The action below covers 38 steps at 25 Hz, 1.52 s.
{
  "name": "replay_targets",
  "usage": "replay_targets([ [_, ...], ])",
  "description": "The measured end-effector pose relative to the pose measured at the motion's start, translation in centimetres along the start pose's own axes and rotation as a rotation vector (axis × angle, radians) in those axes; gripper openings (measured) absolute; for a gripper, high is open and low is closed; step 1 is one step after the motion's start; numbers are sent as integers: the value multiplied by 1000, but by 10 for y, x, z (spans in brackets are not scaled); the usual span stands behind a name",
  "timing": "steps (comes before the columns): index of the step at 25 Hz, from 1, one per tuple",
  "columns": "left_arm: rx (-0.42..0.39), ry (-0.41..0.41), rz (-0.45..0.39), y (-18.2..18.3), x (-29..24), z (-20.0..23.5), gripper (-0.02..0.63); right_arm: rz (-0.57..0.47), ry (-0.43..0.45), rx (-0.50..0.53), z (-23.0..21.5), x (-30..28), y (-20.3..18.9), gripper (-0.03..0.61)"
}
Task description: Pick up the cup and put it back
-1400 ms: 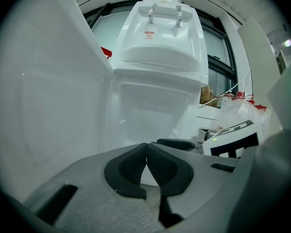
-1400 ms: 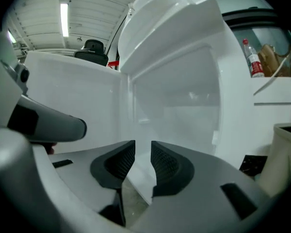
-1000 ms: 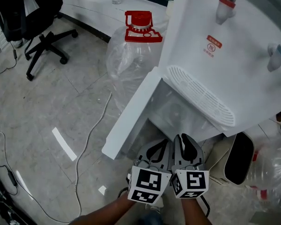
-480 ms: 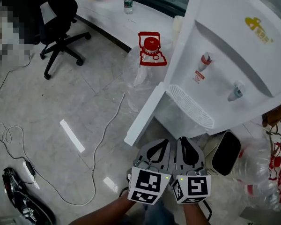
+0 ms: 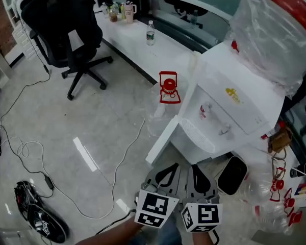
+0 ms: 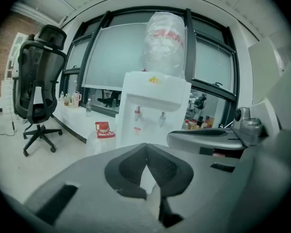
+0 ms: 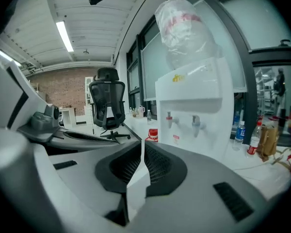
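My left gripper (image 5: 166,173) and right gripper (image 5: 200,175) are held side by side at the bottom of the head view, both pointing at the white water dispenser (image 5: 229,106). The left gripper (image 6: 145,152) is shut with nothing between its pads. My right gripper (image 7: 142,152) is also shut and holds nothing. The dispenser's lower cabinet door (image 5: 160,147) stands open towards me. I see no cup near the grippers; a mug (image 5: 127,9) and small bottles stand far off on the white desk (image 5: 143,40).
A clear water jug with a red cap (image 5: 168,88) stands on the floor left of the dispenser. A black bin (image 5: 230,175) sits to its right. A black office chair (image 5: 66,24), floor cables (image 5: 25,152) and a dark bag (image 5: 41,221) are at the left.
The head view has pulled up and back, so the dispenser looks smaller and more of the room shows. Both grippers stay together at the bottom.
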<state>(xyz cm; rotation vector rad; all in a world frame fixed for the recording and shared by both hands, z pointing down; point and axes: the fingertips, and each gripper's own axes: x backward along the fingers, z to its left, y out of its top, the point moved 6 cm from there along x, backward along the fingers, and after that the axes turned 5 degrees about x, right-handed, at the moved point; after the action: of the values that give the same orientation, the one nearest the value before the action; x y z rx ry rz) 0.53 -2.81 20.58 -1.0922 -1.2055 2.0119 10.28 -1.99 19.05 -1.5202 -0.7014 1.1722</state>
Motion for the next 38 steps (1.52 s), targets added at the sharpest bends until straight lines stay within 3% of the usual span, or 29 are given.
replay_targets([
  [6, 46, 28, -28, 67, 59, -20, 11, 5, 15, 41, 18, 47, 79, 31],
  [10, 15, 26, -69, 113, 99, -35, 11, -4, 11, 56, 26, 78, 130, 28],
  [16, 13, 28, -88, 149, 143, -54, 11, -14, 30, 62, 48, 119, 176, 27],
  [24, -31, -11, -120, 166, 168, -76, 11, -50, 31, 58, 65, 144, 199, 23],
  [38, -53, -32, -103, 161, 169, -81, 11, -40, 21, 67, 63, 146, 197, 23],
])
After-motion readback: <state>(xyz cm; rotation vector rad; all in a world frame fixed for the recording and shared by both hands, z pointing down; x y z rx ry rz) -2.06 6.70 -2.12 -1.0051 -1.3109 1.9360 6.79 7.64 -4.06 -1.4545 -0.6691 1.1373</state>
